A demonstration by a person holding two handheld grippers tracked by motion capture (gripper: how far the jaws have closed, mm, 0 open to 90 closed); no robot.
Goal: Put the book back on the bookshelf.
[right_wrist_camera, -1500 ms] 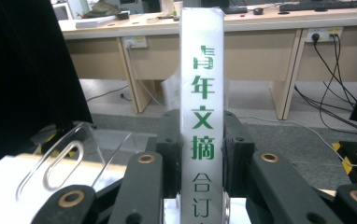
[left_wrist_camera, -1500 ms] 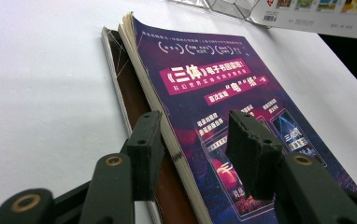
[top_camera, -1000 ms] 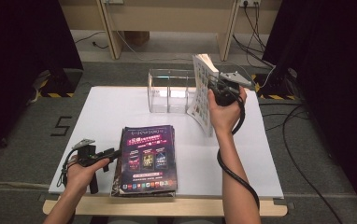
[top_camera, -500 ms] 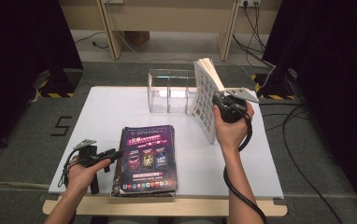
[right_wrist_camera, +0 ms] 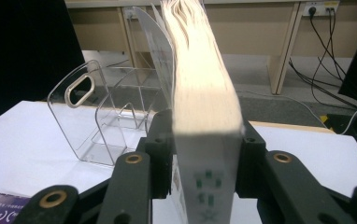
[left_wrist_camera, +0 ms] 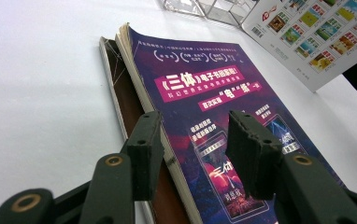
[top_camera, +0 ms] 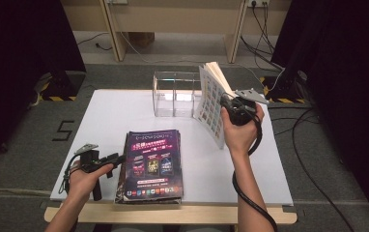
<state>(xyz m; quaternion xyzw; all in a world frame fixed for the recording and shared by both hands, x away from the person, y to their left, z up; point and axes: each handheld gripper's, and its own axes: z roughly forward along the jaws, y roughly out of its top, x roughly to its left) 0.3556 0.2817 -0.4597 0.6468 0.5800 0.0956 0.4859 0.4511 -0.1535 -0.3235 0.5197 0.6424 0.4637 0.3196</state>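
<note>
Since the earlier frame, right gripper (top_camera: 227,102) has carried the upright magazine (top_camera: 210,105) toward three o'clock of the clear file holder (top_camera: 175,92); its jaws, just opening, still flank the spine to keep it standing. Left gripper (left_wrist_camera: 193,151) hovers with jaws spread over the magazine stack (top_camera: 151,164), at seven o'clock from the holder, apparently ready for the next pick.

High view overhead facing forward, tongs views close and low, both sharing the clear rack (top_camera: 175,94).

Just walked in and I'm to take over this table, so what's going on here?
A person is sorting magazines with tongs in each hand. The right tongs hold a thick magazine upright, tilted, beside the clear file holder; their jaws have just been opening, the magazine between them. The left tongs rest open at the left edge of the stack of magazines lying flat on the white table.
</note>
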